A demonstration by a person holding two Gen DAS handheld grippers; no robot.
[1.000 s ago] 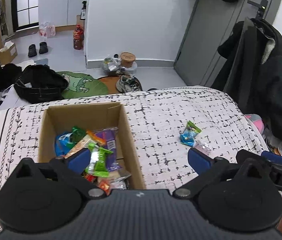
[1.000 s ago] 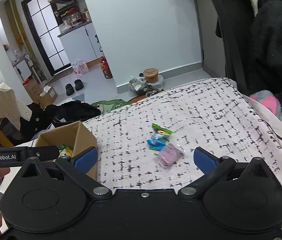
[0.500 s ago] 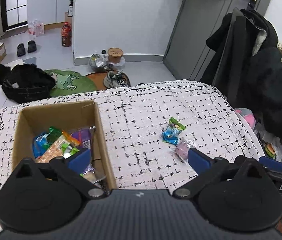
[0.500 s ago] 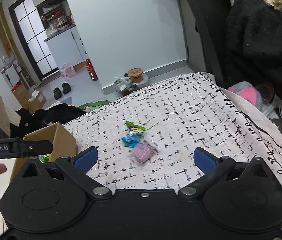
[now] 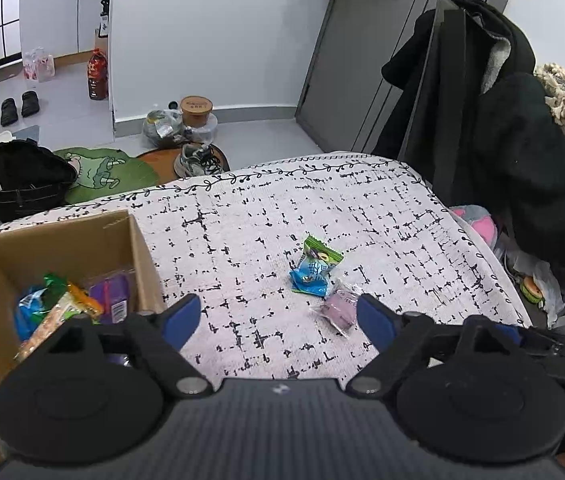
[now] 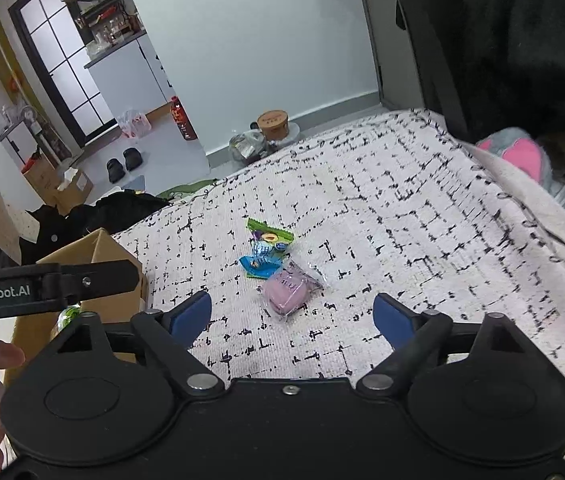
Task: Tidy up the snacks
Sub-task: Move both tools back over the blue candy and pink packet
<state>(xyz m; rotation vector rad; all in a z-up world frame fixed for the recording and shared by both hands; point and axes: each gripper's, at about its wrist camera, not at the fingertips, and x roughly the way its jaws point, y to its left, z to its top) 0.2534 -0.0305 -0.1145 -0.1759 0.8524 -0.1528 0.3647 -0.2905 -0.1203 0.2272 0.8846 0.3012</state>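
Snacks still loose, a pink wrapped cake, a blue packet and a green packet, lie touching on the bed cover, beside the cardboard box. They look light, soft and crinkly, so the cake's plump middle seems the safest hold. Both the left tool and right tool have just been closing partway, yet stand apart with nothing between the pads.

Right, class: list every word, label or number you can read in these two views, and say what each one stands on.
"GenRobot.AI": on the left tongs' black side bar, seen in the right wrist view.
Blue snack packet: print too small to read.
Purple snack: print blurred.
Brown tub lid: marks unreadable.
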